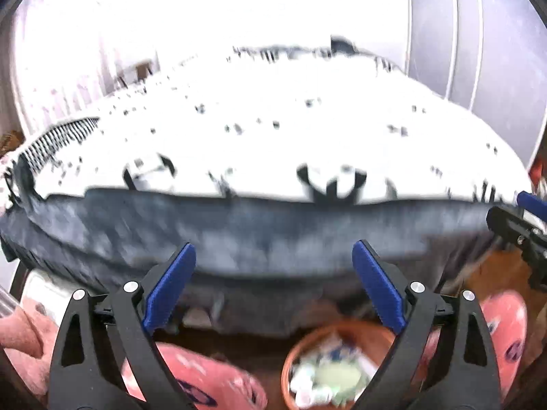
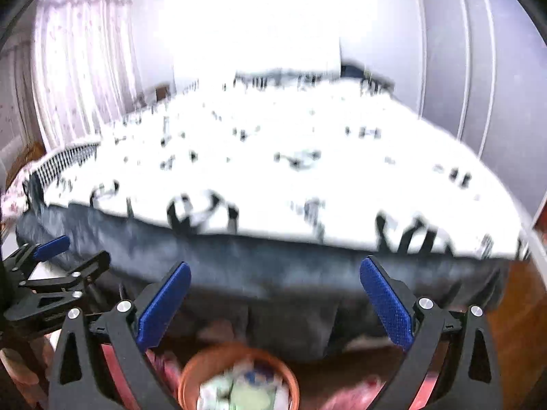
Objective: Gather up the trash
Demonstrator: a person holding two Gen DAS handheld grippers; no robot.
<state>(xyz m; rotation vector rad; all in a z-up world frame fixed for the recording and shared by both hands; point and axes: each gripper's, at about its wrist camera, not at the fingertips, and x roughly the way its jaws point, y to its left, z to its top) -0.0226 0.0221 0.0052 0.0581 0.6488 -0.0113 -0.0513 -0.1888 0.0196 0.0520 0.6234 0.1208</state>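
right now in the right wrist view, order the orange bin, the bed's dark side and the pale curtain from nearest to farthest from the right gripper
1. Round orange bin of trash, just below the right gripper.
2. Dark grey side of the bed, straight ahead.
3. Pale pink curtain, far left, beyond the bed.

Left gripper (image 1: 274, 273) wide apart, empty; orange bin (image 1: 301, 348) of trash below; bed (image 1: 273, 136) beyond

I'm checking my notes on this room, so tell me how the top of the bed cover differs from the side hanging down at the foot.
The top of the bed cover is bright white with scattered dark markings; the hanging side is plain dark grey-blue. The top lies flat; the hanging side drops in loose folds toward the wooden floor. Both are too blurred for any finer detail.
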